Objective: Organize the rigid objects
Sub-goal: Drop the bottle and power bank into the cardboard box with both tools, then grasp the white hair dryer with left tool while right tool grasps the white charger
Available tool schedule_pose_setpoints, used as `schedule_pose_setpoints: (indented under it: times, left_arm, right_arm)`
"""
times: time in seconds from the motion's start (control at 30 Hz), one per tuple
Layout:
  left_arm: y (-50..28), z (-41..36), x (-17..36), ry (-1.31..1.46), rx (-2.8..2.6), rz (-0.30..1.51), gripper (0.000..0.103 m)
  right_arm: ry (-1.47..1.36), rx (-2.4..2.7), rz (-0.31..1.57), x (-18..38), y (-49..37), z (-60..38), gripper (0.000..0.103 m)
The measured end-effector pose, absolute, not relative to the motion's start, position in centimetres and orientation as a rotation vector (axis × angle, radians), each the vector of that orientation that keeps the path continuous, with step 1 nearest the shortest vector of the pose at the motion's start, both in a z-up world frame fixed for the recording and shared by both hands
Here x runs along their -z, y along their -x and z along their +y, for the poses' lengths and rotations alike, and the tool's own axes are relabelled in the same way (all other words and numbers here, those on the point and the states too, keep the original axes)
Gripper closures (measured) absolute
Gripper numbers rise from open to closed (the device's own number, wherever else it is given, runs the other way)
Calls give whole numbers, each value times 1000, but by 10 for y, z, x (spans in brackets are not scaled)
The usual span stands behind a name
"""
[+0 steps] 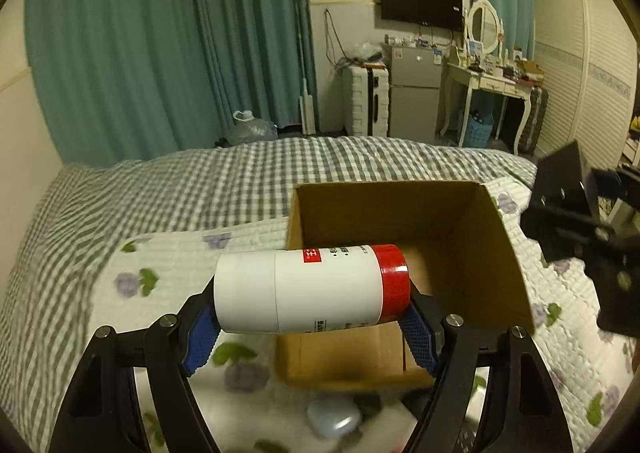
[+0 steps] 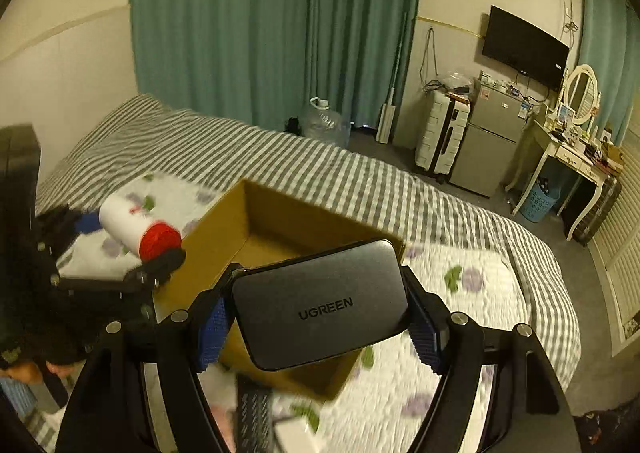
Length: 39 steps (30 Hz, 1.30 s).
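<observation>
My left gripper [image 1: 310, 317] is shut on a white cylinder with a red end [image 1: 312, 287], held sideways above the near left corner of an open cardboard box [image 1: 496, 253]. In the right wrist view that white cylinder [image 2: 138, 227] and the left gripper [image 2: 132, 257] hang at the box's left side. My right gripper [image 2: 318, 317] is shut on a dark grey UGREEN device [image 2: 320, 301], gripped by its short ends over the cardboard box [image 2: 216, 229]. The right gripper's black body [image 1: 580, 221] shows at the right edge of the left wrist view.
The box sits on a floral quilt [image 1: 168, 253] over a grey checked bed [image 1: 200, 181]. A pale blue rounded case [image 1: 334, 419] lies on the quilt below the left gripper. A dark flat object [image 2: 254, 413] and a white item lie near the right gripper. Beyond the bed are curtains, a fridge and a dressing table.
</observation>
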State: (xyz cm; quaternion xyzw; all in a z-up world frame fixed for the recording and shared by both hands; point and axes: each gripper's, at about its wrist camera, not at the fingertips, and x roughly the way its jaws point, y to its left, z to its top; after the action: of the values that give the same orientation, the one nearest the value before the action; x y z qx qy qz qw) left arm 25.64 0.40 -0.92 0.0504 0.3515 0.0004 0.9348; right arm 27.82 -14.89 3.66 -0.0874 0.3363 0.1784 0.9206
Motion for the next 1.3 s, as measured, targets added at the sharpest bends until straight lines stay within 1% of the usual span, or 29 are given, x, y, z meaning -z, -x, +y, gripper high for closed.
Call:
schedule_pose_setpoints:
  times: [0.23,0.4,0.53,0.6,0.63,0.67,0.87,1.13,1.3]
  left_arm:
    - [-299,-9,49,-113,41,779,24]
    - [-310,-21,65,-198,28,777,24]
    - [-310,-26,68,-202,48,772,22]
    - [-311,-27,69,-194,39,802,22]
    - [-308,-28,67,-186,41,795,22]
    - [-304,-31,63,-187,44,780,22]
    - [-278,-35,27,-198,15,743,22]
    - [-216,-24,-37,-156,9,685,22]
    - [-171,-8,-64,-124,-13,655,22]
  right_arm:
    - [161,-359,741,8,-345,-144,28]
    - [138,-366,768,38,-362,-148,28]
    - [132,-365,803,52,-369,-150,27]
    - [115,-356,755,44,-365,-155,22]
    - [107,-352,739,39,-363,-158,12]
    - [99,-347,727,35,-360,-160,9]
    - [62,-312,704,13,-335,-180,9]
    - [109,-246,628,-64,-260,-202,9]
    - [119,-231,614,-97,-208,-207,4]
